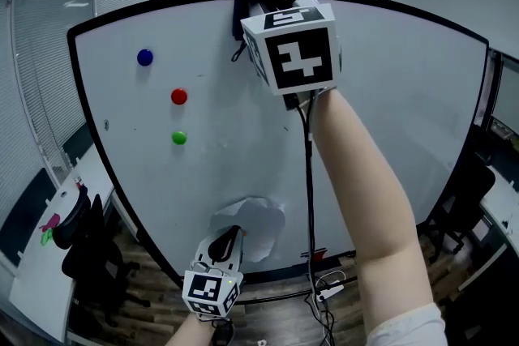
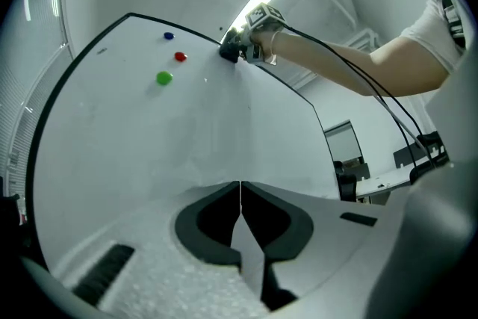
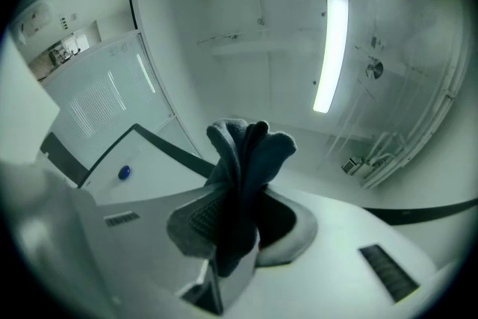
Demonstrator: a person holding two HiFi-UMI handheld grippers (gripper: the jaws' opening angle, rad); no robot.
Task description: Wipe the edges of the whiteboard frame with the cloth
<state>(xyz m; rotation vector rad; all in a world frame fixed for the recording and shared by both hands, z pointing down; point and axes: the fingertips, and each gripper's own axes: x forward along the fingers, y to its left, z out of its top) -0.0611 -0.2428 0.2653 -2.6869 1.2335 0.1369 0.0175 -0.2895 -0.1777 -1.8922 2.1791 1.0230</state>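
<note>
In the right gripper view the cloth hides the inner jaw faces of the right gripper. In the head view its marker cube covers the jaws, and the forearm hides the lower right corner of the whiteboard frame.

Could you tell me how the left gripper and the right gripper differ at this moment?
Grip: the right gripper is shut on the dark cloth, while the left gripper is shut on nothing, its jaws touching each other.
Height: the right gripper is up at the top edge of the whiteboard frame, while the left gripper sits low, near the bottom edge of the whiteboard.
Both face the whiteboard.
</note>
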